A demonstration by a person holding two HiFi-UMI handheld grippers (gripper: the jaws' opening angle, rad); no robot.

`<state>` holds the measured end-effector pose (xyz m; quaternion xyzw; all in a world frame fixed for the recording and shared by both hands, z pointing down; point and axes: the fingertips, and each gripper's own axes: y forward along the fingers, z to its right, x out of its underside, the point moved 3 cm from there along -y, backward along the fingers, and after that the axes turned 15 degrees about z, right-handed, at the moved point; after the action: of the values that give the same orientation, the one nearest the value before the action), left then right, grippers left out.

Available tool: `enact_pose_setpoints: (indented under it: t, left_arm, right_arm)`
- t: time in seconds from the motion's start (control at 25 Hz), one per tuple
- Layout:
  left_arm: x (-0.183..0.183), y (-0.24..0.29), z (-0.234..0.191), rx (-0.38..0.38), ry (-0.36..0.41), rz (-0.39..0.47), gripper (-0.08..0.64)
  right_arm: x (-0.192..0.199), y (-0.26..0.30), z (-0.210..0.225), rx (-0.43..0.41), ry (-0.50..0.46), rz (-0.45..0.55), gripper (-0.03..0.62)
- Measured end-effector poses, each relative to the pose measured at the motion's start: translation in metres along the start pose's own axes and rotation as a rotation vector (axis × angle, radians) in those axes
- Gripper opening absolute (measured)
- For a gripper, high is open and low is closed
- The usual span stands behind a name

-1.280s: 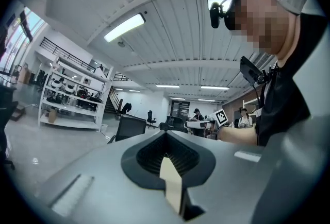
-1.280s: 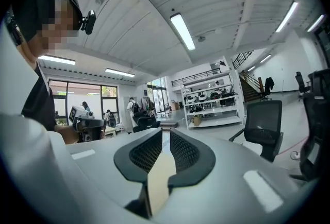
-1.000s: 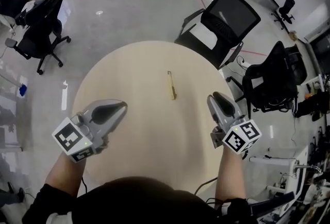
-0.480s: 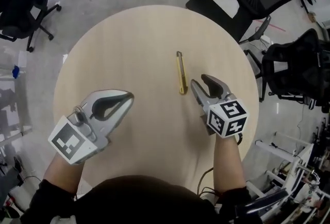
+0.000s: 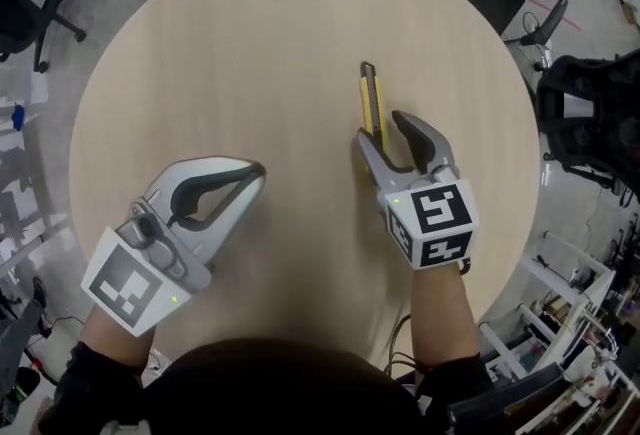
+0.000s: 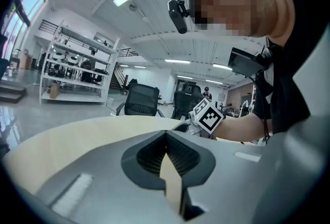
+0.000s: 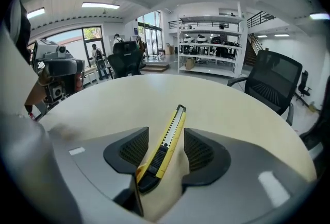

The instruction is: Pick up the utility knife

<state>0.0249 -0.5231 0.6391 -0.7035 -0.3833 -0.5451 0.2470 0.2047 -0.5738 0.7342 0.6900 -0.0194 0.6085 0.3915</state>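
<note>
Print: the only patterns to read are black-and-white square markers on the white marker cube [image 5: 430, 223] of the right gripper [image 5: 380, 128] and on the like cube [image 5: 125, 283] of the left gripper [image 5: 255, 171]. Any marking on the knife is too small to make out.

Yellow utility knife with black slider and black rear end [image 5: 370, 98]: lies flat on the round pale wooden table [image 5: 250, 33], right of centre, blade end pointing away from the person.

Right gripper: grey jaws spread wide, having just been opening. The knife's rear half sits between them. In the right gripper view the black end is deep in the gap, nearer the left-hand jaw, with table showing on both sides. The ribbed pads [image 7: 135, 150] do not press on it.

Left gripper: low over the table's near left part, well apart from the knife. Jaw tips are together with nothing between them.
</note>
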Motion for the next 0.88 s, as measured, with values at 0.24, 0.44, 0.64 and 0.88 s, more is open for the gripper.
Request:
enact_pose_setpoints:
  t: [0.24,0.44,0.64,0.88]
  left_arm:
    - [0.009,-0.004,-0.001,0.009,-0.004,0.001,0.000]
    - [0.014,-0.005,-0.003,0.011,-0.014,0.004,0.000]
    - [0.018,-0.006,-0.001,0.015,-0.031,0.005,0.000]
    - [0.011,-0.006,0.000,0.009,-0.039,0.020,0.000]
  right_arm:
    - [0.012,0.010,-0.009,0.010,-0.014,-0.030,0.231]
    - [0.012,0.009,-0.009,0.013,0.000,-0.022,0.211]
    - [0.012,0.009,-0.015,-0.022,-0.014,-0.028,0.144]
    - [0.016,0.006,-0.009,-0.036,-0.002,-0.028,0.137]
